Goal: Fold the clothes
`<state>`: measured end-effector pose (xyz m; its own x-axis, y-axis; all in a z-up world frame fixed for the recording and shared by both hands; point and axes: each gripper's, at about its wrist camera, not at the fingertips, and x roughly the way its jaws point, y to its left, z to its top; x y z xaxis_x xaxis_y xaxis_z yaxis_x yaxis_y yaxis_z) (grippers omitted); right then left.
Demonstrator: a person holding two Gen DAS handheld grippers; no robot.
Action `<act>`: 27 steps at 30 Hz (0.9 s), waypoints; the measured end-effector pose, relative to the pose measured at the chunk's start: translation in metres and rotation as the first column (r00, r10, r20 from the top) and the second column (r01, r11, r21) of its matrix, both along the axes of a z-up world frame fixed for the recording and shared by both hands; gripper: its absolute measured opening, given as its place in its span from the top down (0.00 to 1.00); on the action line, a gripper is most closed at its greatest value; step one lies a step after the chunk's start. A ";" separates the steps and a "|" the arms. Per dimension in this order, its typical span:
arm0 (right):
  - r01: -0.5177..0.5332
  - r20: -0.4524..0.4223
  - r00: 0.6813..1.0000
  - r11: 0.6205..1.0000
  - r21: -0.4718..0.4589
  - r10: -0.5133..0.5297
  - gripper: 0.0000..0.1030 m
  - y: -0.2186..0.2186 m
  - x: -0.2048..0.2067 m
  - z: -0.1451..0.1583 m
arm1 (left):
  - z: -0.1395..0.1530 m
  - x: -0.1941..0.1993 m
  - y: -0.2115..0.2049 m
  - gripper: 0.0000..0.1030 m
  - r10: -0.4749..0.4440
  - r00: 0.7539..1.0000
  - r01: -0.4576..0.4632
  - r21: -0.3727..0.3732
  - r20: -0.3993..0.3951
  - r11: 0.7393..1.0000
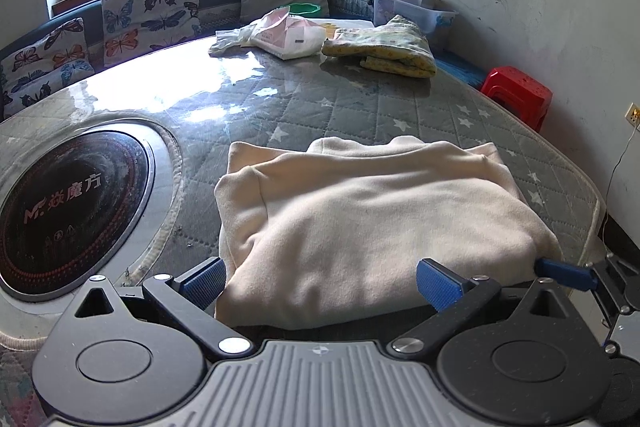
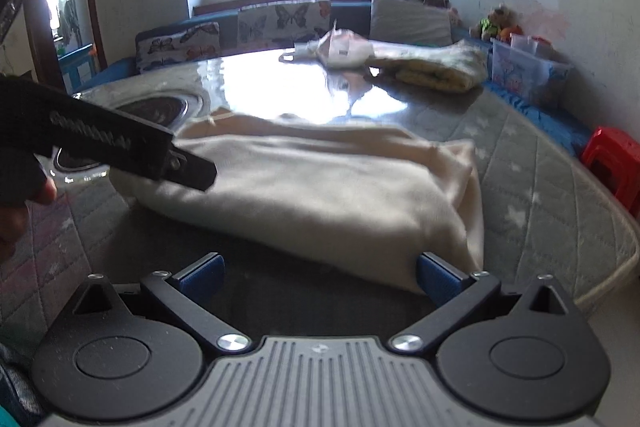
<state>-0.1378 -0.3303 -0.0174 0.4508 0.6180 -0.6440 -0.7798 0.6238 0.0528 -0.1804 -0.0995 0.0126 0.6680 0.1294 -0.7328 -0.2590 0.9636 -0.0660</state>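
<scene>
**Cream garment lies folded ahead of both claws**

The cream fleece garment (image 1: pixel 372 223) lies as a thick doubled-over rectangle on the quilted grey table (image 1: pixel 360 107), its near edge between the spread-apart left claw (image 1: pixel 320 283). The right claw (image 2: pixel 320 277), also apart, sits at its right corner. Whether another fold remains, I cannot tell.

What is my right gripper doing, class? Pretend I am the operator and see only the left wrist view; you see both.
Observer: The right gripper is open, its fingers wide apart at the near edge of the folded sweater.
Operator: Does it touch the cloth?
Observer: One finger lies against the sweater's near right corner; the other stands clear of it.
Operator: What else do I miss?
Observer: A hand at the far left holds the left gripper.
</scene>
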 end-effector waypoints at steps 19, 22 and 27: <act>-0.081 0.039 0.996 0.997 0.003 0.081 0.00 0.011 0.007 0.001 | -0.011 0.000 0.026 0.01 0.094 0.995 -0.094 -0.024 -0.033 0.995; -0.095 0.048 0.994 0.995 -0.017 0.095 0.00 0.008 0.002 -0.001 | -0.010 -0.001 0.031 0.01 0.119 0.993 -0.119 -0.025 -0.029 0.993; -0.109 0.063 0.992 0.994 0.017 0.108 0.00 0.011 0.001 0.010 | -0.015 0.000 0.045 0.02 0.176 0.983 -0.178 -0.028 -0.050 0.984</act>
